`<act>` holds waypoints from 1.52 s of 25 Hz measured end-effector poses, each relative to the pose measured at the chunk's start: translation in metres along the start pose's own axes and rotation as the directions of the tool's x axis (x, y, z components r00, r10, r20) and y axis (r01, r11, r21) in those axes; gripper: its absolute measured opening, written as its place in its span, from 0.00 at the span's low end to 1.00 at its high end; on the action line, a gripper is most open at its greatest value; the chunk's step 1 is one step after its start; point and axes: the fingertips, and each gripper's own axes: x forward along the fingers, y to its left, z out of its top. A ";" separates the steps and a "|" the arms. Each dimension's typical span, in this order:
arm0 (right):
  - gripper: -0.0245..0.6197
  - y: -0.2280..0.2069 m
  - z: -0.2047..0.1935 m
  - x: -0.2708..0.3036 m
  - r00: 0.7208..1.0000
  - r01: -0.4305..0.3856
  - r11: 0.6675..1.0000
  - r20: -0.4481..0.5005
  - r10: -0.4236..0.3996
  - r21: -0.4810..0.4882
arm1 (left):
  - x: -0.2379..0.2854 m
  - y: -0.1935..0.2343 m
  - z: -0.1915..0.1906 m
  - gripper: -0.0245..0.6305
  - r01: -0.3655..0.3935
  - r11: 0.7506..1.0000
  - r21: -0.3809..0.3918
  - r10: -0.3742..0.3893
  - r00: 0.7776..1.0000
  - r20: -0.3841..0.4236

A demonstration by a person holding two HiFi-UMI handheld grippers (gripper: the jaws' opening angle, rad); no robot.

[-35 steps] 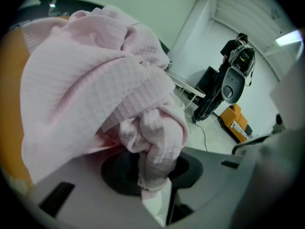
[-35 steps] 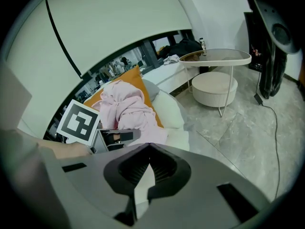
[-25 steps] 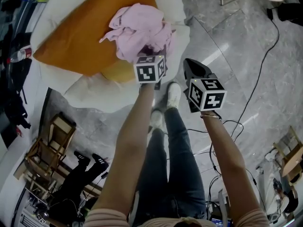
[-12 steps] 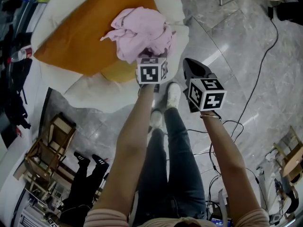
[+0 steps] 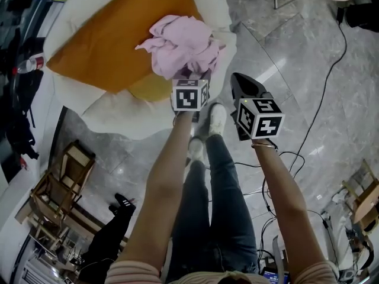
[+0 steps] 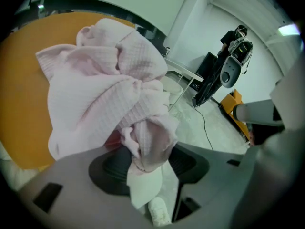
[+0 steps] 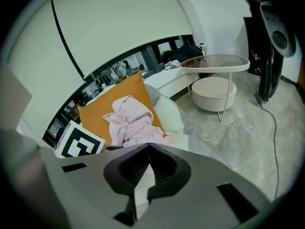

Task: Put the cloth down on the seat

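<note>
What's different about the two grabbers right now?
The left gripper reaches over the white seat, while the right gripper hangs over the floor beside it. The left gripper's jaws are opening, with a fold of the pink cloth between them; the right gripper's jaws are together with nothing between them. Both carry a cube with square markers.

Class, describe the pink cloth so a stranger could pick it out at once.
Find the white seat on the grey floor; an orange cushion lies on it. At the cushion's edge sits the cloth: a crumpled pale pink heap, the only pink thing there.
</note>
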 end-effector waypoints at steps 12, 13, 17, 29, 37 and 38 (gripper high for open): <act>0.05 0.010 0.006 -0.015 1.000 -0.005 1.000 0.020 0.006 -0.021 | -0.037 0.002 0.010 0.37 -0.045 0.999 0.007 0.044 0.995 0.091; 0.05 0.013 0.007 -0.016 1.000 -0.006 1.000 0.022 0.007 -0.023 | -0.041 0.003 0.014 0.37 -0.044 0.999 0.005 0.043 0.994 0.103; 0.05 0.022 0.013 -0.020 0.999 -0.011 1.000 0.031 0.012 -0.026 | -0.057 0.006 0.029 0.36 -0.043 0.999 0.013 0.041 0.990 0.132; 0.05 0.060 0.043 -0.046 0.989 -0.083 0.994 0.116 0.091 -0.076 | -0.118 0.003 0.058 0.12 -0.089 0.988 0.125 0.056 0.967 0.247; 0.05 0.084 0.070 -0.071 0.971 -0.120 0.987 0.193 0.138 -0.104 | -0.164 -0.017 0.092 0.06 -0.053 0.992 0.119 0.006 0.930 0.367; 0.05 0.087 0.073 -0.074 0.970 -0.121 0.986 0.200 0.142 -0.111 | -0.170 -0.018 0.095 0.06 -0.048 0.993 0.110 0.002 0.925 0.380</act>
